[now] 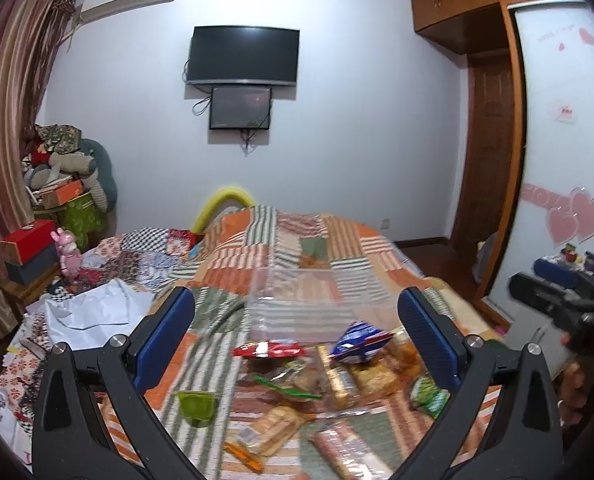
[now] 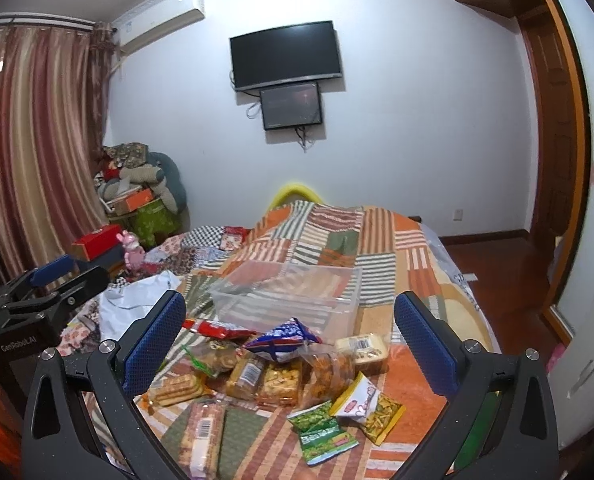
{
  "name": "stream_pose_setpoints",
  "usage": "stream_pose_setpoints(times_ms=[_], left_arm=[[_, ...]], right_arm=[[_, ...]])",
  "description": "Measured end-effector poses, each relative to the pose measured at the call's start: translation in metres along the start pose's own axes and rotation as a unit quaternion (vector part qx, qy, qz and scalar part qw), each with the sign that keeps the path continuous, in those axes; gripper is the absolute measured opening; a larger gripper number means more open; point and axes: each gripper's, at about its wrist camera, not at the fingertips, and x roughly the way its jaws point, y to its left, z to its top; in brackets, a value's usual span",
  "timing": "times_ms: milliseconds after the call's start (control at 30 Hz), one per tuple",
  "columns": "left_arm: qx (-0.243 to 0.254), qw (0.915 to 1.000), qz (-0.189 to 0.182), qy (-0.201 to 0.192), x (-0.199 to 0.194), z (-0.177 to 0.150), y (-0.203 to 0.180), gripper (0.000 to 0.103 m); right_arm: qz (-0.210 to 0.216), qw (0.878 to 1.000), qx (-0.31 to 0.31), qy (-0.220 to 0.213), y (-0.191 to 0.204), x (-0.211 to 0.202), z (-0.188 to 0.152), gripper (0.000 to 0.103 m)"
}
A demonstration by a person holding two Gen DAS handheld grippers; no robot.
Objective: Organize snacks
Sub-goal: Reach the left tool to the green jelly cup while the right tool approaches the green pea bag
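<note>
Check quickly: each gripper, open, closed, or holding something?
Left gripper: open, holding nothing.
Right gripper: open, holding nothing.

right gripper (image 2: pixel 289 320) held wide open over a patchwork bedspread (image 2: pixel 377 240), nothing between its blue pads. snack packets (image 2: pixel 269 372) heaped at 6 o'clock; blue bag (image 2: pixel 281 338) on top, green packet (image 2: pixel 321 432) nearest, toward 5 o'clock. clear plastic bin (image 2: pixel 289 296) just beyond the heap, at centre. left gripper (image 2: pixel 57 280) at 9 o'clock. tv (image 2: pixel 287 54) on the wall at 12 o'clock.
</note>
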Motion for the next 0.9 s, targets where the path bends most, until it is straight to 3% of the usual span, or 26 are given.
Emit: stream_pose_setpoints(times_ms=[100,167,433,533,900], left_arm=[[-0.003,0.9997,0.003,0.023,0.012,-0.006,0.013,0.085],[-0.006,0.9990,0.002,0.045,0.022,-0.011,0.024,0.081],[-0.009,0.9909,0.014,0.133,0.058,-0.038,0.063,0.062],[-0.024,0.9858,0.022,0.164,0.072,-0.052,0.080,0.055],[-0.062,0.9635,0.045,0.257,0.116,-0.102,0.124,0.054]], right_arm=[[-0.002,1.000,0.012,0.017,-0.010,0.009,-0.005,0.103],[-0.014,0.999,0.014,0.029,-0.016,0.014,-0.009,0.102],[-0.028,0.994,0.025,0.103,-0.042,0.036,-0.028,0.074],[-0.029,0.990,0.031,0.136,-0.050,0.043,-0.039,0.070],[-0.021,0.978,0.048,0.204,-0.055,0.064,-0.070,0.070]])
